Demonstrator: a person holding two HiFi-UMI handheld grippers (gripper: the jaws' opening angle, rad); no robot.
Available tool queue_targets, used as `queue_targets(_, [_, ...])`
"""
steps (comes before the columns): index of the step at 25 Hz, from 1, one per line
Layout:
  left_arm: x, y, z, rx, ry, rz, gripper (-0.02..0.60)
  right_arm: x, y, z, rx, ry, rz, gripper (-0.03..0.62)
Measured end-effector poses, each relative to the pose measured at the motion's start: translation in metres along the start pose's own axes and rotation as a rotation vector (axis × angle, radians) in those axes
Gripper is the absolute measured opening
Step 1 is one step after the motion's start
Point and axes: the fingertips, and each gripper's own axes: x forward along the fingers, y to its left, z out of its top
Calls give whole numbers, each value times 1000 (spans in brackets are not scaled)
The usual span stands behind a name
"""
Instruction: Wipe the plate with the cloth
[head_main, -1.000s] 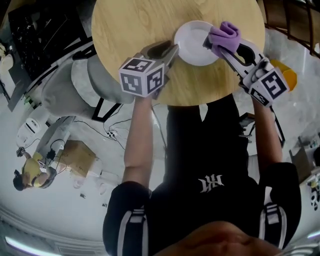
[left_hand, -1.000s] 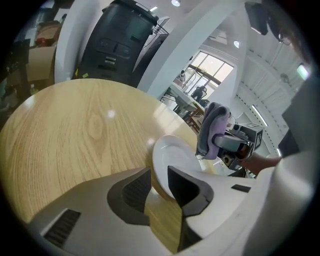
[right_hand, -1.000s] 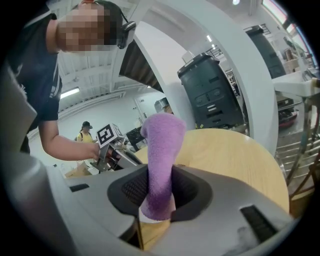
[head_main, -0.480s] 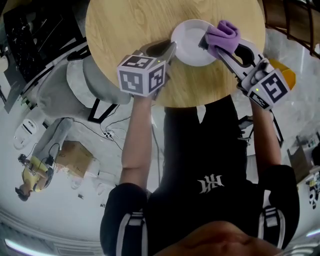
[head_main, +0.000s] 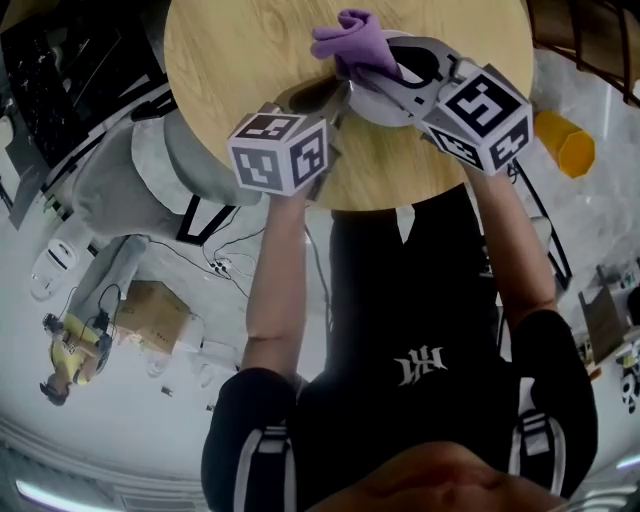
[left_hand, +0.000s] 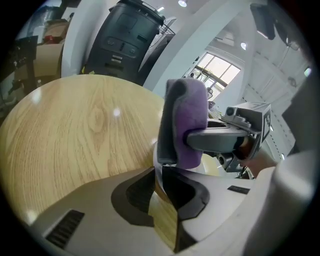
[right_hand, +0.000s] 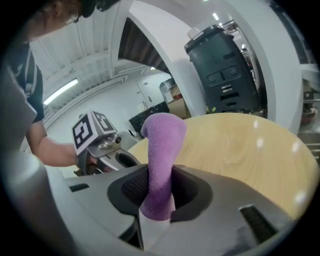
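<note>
A person leans over a round wooden table (head_main: 240, 60) at the top of the head view. The left gripper (left_hand: 157, 169) reaches in across the table's near edge; its jaws have just been closing and now pinch the lower-left rim of the white plate (head_main: 383, 112). The right gripper (right_hand: 160, 195) crosses above the plate from the right, clenched on a bunched purple cloth (head_main: 350, 38), which hangs over the plate's upper-left rim; whether it touches the plate cannot be told. The plate lies right of the table's centre, largely covered by the right gripper. Bare wood stretches to the upper left, open as far as the rounded edge.
</note>
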Motion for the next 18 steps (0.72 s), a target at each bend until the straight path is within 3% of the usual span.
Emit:
queue_targets(5, [-2,0,1,3,-11,5,51,12,-14,-13,-144,163,-86,103])
queue_targets(11, [-1,1,-2,24,-2,10,52,-15,-41,-24,-208,224,-185,103])
queue_targets(18, [-1,1,-1,26,-1,7,52,-59,-66,-30,-194,245,-253,103])
